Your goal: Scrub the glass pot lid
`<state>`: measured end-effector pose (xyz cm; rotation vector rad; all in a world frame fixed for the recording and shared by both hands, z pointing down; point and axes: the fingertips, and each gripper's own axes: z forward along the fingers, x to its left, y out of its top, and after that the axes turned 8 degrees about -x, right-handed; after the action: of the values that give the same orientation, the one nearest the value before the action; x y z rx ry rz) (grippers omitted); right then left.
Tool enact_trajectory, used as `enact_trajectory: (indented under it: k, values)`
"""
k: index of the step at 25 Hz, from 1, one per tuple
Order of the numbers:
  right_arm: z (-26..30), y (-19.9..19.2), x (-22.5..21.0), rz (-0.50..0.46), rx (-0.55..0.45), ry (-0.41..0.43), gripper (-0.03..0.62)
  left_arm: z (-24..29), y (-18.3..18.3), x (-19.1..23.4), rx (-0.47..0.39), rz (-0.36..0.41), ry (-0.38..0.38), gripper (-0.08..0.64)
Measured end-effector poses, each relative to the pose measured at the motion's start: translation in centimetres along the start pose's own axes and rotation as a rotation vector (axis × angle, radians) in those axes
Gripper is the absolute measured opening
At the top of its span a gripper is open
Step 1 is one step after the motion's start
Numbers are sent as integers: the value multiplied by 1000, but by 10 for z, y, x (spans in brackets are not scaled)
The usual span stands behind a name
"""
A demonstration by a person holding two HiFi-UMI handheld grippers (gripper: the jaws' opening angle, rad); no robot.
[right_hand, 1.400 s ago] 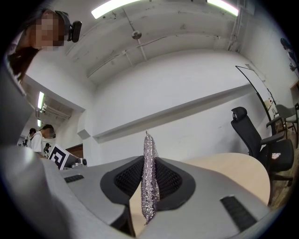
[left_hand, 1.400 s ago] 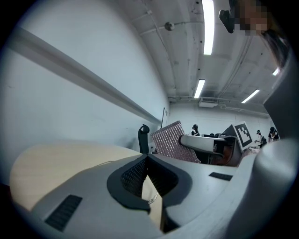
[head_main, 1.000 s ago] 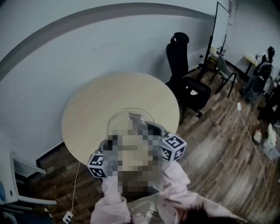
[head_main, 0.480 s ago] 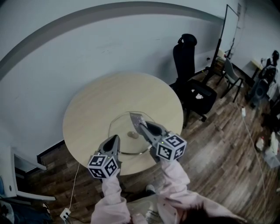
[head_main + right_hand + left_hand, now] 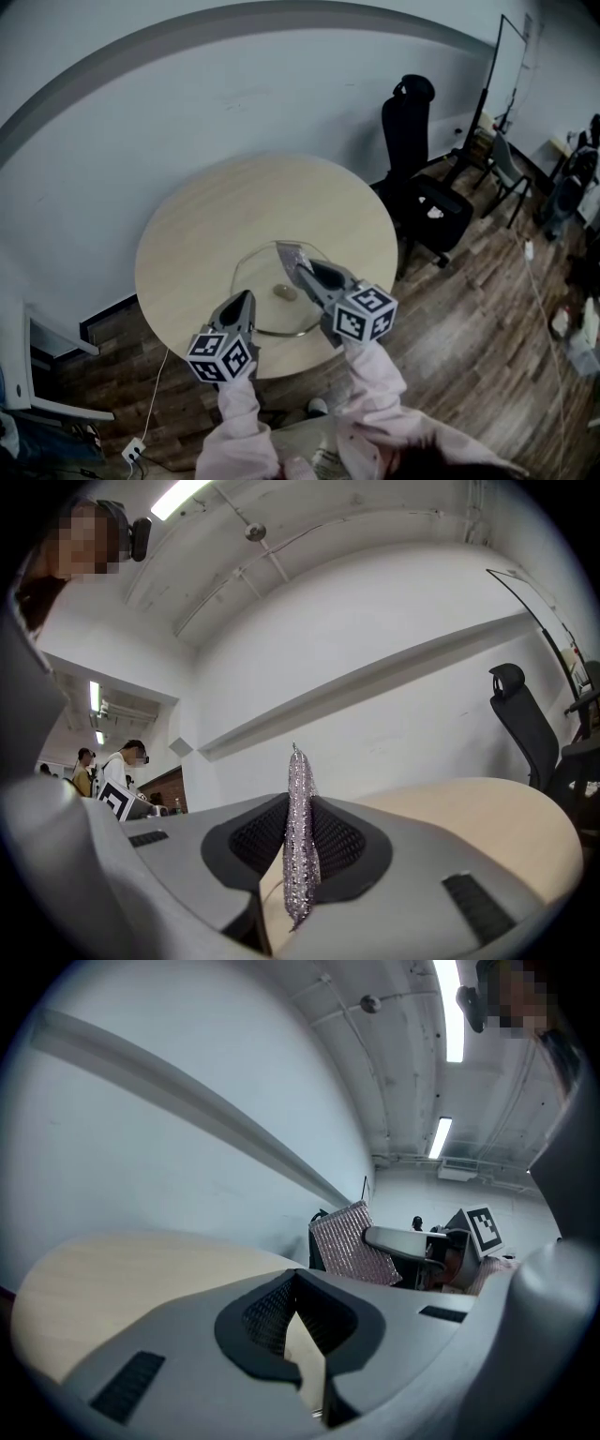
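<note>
The glass pot lid (image 5: 264, 281) lies flat on the near half of the round, pale tabletop (image 5: 234, 206), its small knob (image 5: 284, 292) at the middle, and in the head view we see both of our tools reaching over it. Our left hand-held gripper (image 5: 247, 298) sits over the lid's near left edge. In its own view the left hand-held gripper (image 5: 298, 1283) is clenched, the jaw tips meeting with nothing between them and only bare tabletop (image 5: 141, 1269) showing beyond. Our right hand-held gripper (image 5: 305, 272) reaches across the right side of the lid and grasps a silvery, glittering scrub pad (image 5: 291, 253), which stands out past the jaw tips above the lid's far rim. We cannot tell whether the pad touches the glass. In the right gripper view the scrub pad (image 5: 300, 836) is seen edge-on and upright, pinched between the mesh pads of the right hand-held gripper (image 5: 300, 827). From the left gripper view the same pad (image 5: 349, 1241) shows its flat face, tilted. Pale pink sleeves (image 5: 375, 375) lead back from both tools. A black office chair (image 5: 417, 178) stands on the wood floor (image 5: 487, 309) to the right of the tabletop, near the white wall (image 5: 187, 103).
</note>
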<state>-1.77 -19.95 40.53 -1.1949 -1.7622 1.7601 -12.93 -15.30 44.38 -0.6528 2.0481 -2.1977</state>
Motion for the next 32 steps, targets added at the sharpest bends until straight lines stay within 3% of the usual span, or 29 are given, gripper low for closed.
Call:
enact_trajectory:
  k: [4,14,32]
  values:
    - [6,-6,-7,8,23,0,82,0,-8,12,23,-28,27,-8]
    - [34,-15,-21,28,49,9,83,6,-20,50,40,-186,69,-8]
    - [72,-40,-42,39,113,-35,83,8,-70,116,188,-372,129,6]
